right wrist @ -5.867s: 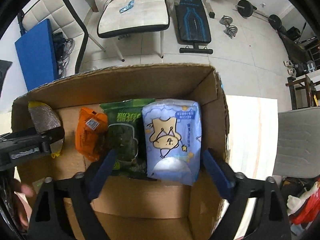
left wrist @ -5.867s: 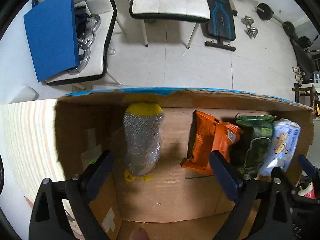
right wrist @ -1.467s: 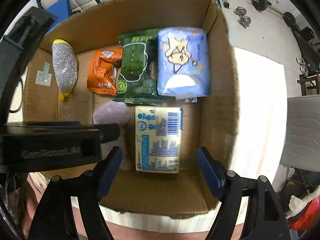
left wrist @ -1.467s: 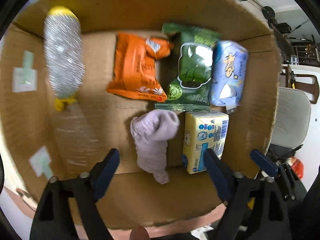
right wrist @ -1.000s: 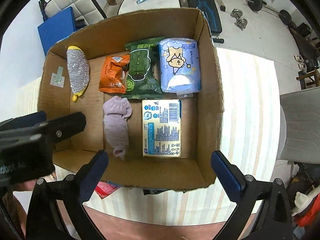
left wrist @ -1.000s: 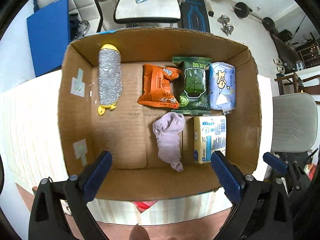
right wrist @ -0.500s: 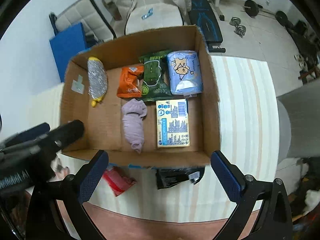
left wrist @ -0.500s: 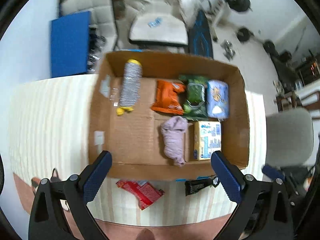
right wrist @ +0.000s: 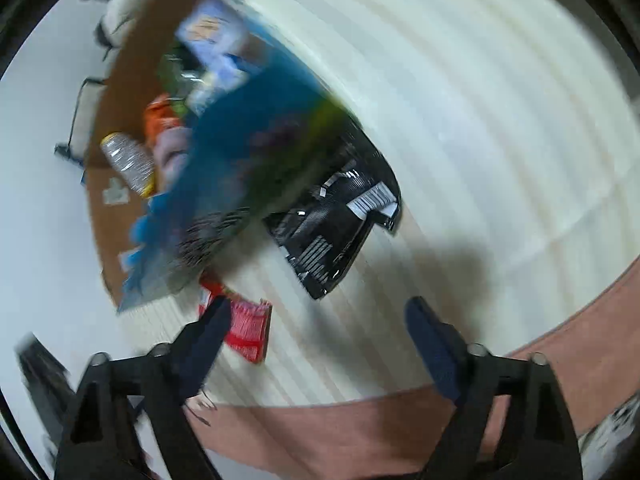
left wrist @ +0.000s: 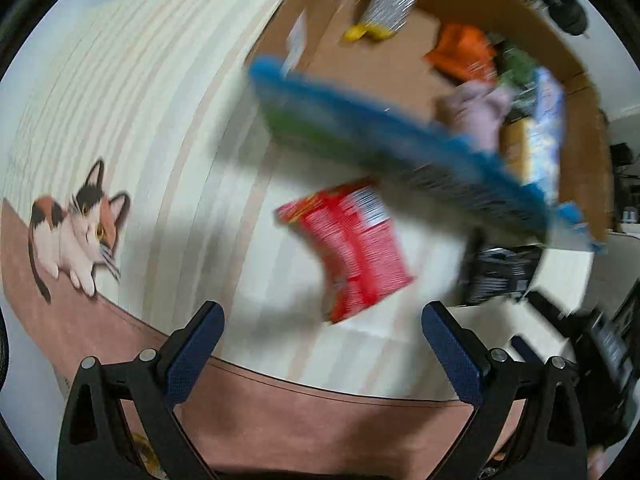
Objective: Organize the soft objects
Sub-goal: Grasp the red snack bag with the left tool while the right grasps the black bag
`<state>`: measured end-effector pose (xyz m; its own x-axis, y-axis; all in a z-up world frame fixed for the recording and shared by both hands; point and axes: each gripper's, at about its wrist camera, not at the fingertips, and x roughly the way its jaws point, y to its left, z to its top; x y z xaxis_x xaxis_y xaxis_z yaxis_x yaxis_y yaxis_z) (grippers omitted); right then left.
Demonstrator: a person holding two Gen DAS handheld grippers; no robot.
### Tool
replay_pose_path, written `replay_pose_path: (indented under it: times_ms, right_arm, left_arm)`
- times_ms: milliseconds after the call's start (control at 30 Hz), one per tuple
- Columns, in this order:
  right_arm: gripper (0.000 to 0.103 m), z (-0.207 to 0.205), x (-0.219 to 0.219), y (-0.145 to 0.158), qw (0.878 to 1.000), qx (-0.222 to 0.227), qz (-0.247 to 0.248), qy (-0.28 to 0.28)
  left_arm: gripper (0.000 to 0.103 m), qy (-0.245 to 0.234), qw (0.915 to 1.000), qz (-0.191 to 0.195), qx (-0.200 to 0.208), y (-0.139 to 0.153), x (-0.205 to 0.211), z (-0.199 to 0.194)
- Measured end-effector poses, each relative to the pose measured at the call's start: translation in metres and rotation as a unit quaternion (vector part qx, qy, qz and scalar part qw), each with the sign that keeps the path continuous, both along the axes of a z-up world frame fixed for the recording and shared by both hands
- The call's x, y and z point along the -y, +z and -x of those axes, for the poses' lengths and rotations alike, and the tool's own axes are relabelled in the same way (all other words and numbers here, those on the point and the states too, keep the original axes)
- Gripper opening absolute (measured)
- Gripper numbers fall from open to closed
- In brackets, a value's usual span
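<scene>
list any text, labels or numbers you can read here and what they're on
None can be read.
red packet: white print and a barcode, blurred.
black packet: white print and a barcode, blurred.
box, blue printed side: dark print, smeared by motion.
Packets inside the box: too blurred.

Striped tablecloth [left wrist: 152, 92]; cat picture [left wrist: 72, 228]; perhaps a chair [right wrist: 86, 120].

Probably a home: cat-print tablecloth [left wrist: 76, 220], blurred chair [right wrist: 86, 116] behind.
</scene>
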<state>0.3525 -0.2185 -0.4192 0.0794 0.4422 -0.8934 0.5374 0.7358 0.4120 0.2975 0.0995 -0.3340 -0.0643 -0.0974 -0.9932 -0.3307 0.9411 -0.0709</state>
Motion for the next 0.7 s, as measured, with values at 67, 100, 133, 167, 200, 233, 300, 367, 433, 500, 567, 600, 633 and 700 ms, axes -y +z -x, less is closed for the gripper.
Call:
replay_pose_path:
  times_ms: [67, 100, 133, 167, 200, 233, 300, 367, 433, 500, 567, 600, 633, 700]
  right_arm:
    - [0.087, -0.006, -0.009, -0.014, 1.0, 0.004, 0.003, -0.005]
    - [0.087, -0.009, -0.015, -0.018, 1.0, 0.006, 0.008, 0.0]
    - [0.084, -0.013, -0.021, -0.021, 1.0, 0.011, 0.012, 0.006]
    - [0.081, -0.017, -0.031, -0.024, 0.999, 0.016, 0.026, 0.024]
    - [0.068, -0.02, -0.038, -0.025, 0.998, 0.014, 0.041, 0.04]
    - [0.054, -0.023, -0.045, -0.027, 0.997, 0.01, 0.059, 0.057]
    - [0.027, -0.023, -0.051, -0.028, 0.994, 0.006, 0.078, 0.076]
    - [0.018, -0.02, -0.051, -0.028, 0.993, 0.0, 0.076, 0.091]
    - [0.008, -0.014, -0.046, -0.026, 0.99, -0.009, 0.086, 0.107]
    - [0.008, -0.004, -0.031, -0.023, 0.988, -0.02, 0.107, 0.112]
    - [0.008, 0.007, -0.009, -0.023, 0.988, -0.036, 0.107, 0.104]
    - [0.008, 0.01, 0.0, -0.021, 0.99, -0.036, 0.101, 0.092]
    - [0.009, 0.014, 0.01, -0.016, 0.993, -0.029, 0.091, 0.067]
    - [0.022, 0.014, 0.021, -0.009, 0.998, -0.005, 0.054, 0.015]
  left_arm:
    - [0.101, 0.009, 0.9999, 0.002, -0.012, -0.014, -0.005, 0.005]
    - [0.101, 0.014, 0.9998, 0.004, -0.014, -0.018, -0.007, 0.006]
    - [0.101, 0.019, 0.9997, 0.004, -0.014, -0.021, -0.009, 0.007]
    - [0.101, 0.024, 0.9996, 0.005, -0.013, -0.024, -0.012, 0.006]
    - [0.101, 0.026, 0.9996, 0.006, -0.014, -0.026, -0.014, 0.006]
    - [0.101, 0.028, 0.9995, 0.007, -0.015, -0.028, -0.016, 0.006]
    - [0.101, 0.026, 0.9995, 0.009, -0.017, -0.031, -0.017, 0.005]
    - [0.101, 0.02, 0.9996, 0.009, -0.017, -0.032, -0.015, 0.002]
    - [0.101, 0.013, 0.9996, 0.015, -0.02, -0.036, -0.013, -0.001]
    - [0.101, 0.006, 0.9995, 0.017, -0.024, -0.04, -0.012, -0.005]
    - [0.101, -0.001, 0.9994, 0.019, -0.028, -0.045, -0.011, -0.01]
    - [0.101, -0.005, 0.9993, 0.02, -0.032, -0.048, -0.009, -0.011]
    - [0.101, -0.009, 0.9992, 0.021, -0.034, -0.05, -0.006, -0.013]
    - [0.101, -0.015, 0.999, 0.023, -0.037, -0.054, -0.002, -0.018]
